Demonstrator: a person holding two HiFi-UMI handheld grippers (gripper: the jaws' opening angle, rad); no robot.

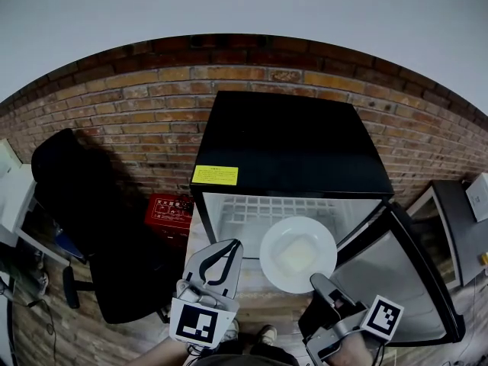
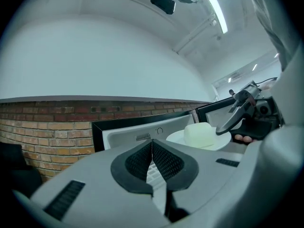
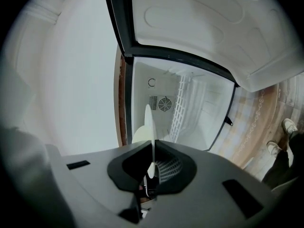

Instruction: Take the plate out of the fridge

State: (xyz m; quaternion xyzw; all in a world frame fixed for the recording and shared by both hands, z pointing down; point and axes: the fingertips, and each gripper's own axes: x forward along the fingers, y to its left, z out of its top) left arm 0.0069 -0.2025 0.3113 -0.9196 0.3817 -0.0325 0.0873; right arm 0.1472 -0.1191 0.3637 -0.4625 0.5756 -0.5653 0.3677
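A white plate (image 1: 276,271) carrying a pale block (image 1: 296,255) hangs level in front of the open black fridge (image 1: 290,143), just outside its white interior. My right gripper (image 1: 317,283) is shut on the plate's near rim. In the right gripper view the plate (image 3: 148,120) shows edge-on, pinched between the pads, with the fridge's inside (image 3: 194,103) behind it. My left gripper (image 1: 229,247) hovers left of the plate, shut and empty. In the left gripper view its pads (image 2: 152,148) meet; beyond them are the plate (image 2: 176,137), the block (image 2: 200,134) and the right gripper (image 2: 237,118).
The fridge door (image 1: 400,277) stands open to the right. A wire shelf (image 1: 255,208) lies inside the fridge. A black office chair (image 1: 91,204) and a red box (image 1: 169,212) sit left of it against the brick wall (image 1: 114,105). The person's shoes (image 1: 267,332) are below.
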